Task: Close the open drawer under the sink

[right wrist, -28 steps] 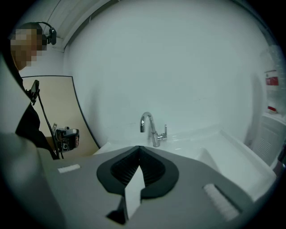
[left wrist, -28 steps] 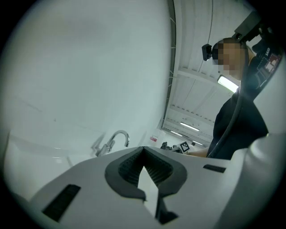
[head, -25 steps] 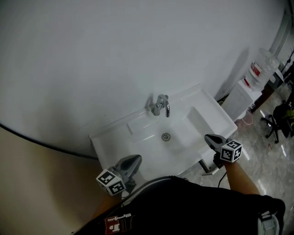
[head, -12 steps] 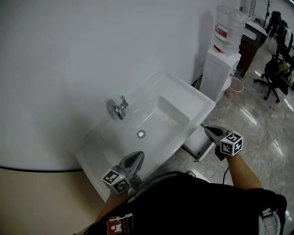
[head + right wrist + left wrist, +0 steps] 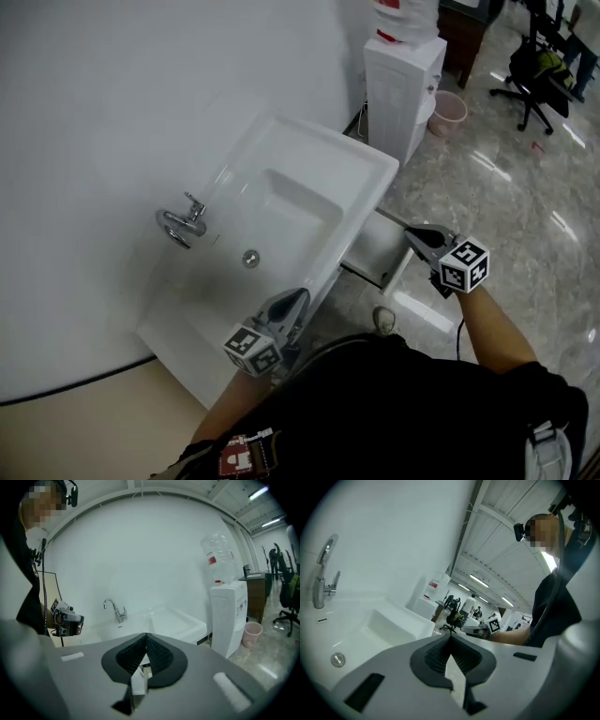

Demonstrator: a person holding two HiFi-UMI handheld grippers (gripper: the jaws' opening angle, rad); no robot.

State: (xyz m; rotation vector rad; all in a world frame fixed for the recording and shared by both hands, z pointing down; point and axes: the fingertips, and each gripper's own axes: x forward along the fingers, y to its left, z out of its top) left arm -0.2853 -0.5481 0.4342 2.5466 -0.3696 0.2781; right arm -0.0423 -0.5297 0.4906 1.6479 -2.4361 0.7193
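Note:
The white sink (image 5: 361,164) hangs on the wall with a chrome tap (image 5: 181,225) and a drain (image 5: 249,258). Under its front edge the white drawer (image 5: 373,244) juts out over the floor. My right gripper (image 5: 410,232) is shut and empty, its tip just beside the drawer's outer edge. My left gripper (image 5: 302,295) is also shut and empty, level with the sink's near front rim. In the left gripper view the left gripper (image 5: 450,637) has the basin to its left. The right gripper view shows the right gripper (image 5: 146,635) aimed toward the sink (image 5: 187,623).
A white water dispenser (image 5: 403,66) stands against the wall just beyond the sink, with a pink bin (image 5: 448,112) beside it. An office chair (image 5: 539,75) is farther off on the marble floor. My shoe (image 5: 382,321) shows below the drawer.
The view has swung round the sink toward its front, bringing the drawer into sight. Both grippers have come lower, the right one from beside the sink's corner to the drawer's edge.

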